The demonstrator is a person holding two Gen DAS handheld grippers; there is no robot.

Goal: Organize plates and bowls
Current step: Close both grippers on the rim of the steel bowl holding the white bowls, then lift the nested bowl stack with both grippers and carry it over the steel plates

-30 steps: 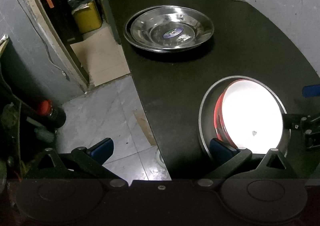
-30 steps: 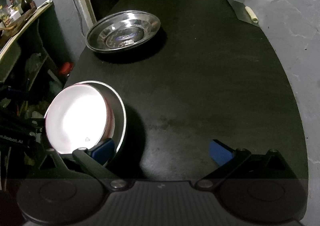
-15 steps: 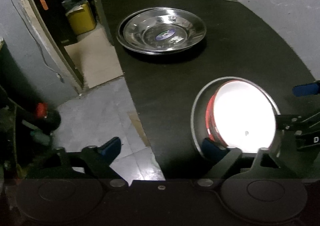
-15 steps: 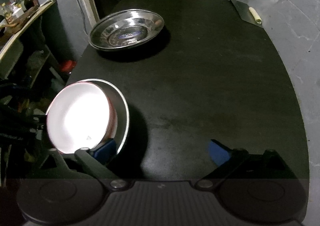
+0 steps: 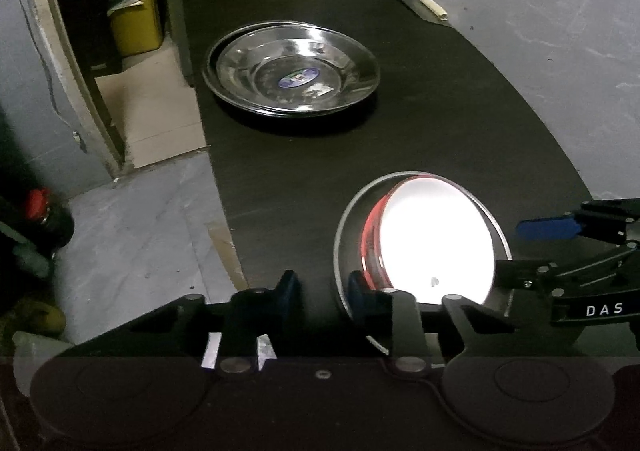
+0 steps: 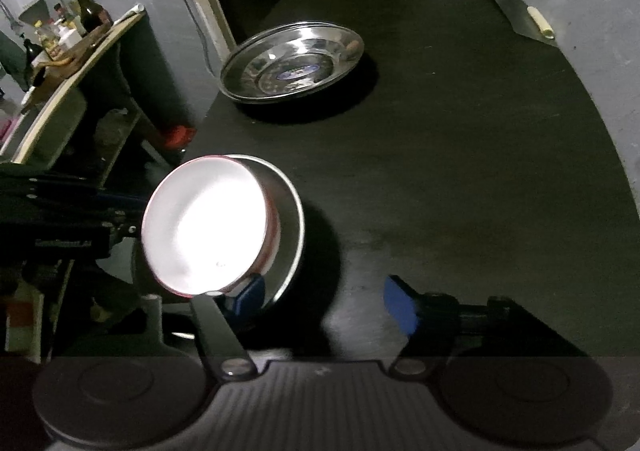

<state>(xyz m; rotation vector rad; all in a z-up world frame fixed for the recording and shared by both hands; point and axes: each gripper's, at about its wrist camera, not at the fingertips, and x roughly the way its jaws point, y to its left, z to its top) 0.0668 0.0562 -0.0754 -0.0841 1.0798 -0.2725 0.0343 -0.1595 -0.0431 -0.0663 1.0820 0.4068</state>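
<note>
We find two wrist views, each looking steeply down and forward along its own fingers onto a black table (image 5: 420, 131). The left view sits over the table's near left edge, taking in the floor (image 5: 132, 235) on the left. The right view sits further right, over the tabletop (image 6: 460, 151), with a shelf (image 6: 72, 63) at its left margin. Both stand close to a white bowl (image 5: 436, 243) nested in a metal bowl (image 6: 290, 227), lying low right in the left view and low left in the right view (image 6: 204, 223). Both share the far stack of steel plates (image 5: 292, 67), also seen from the right view (image 6: 292, 63).
</note>
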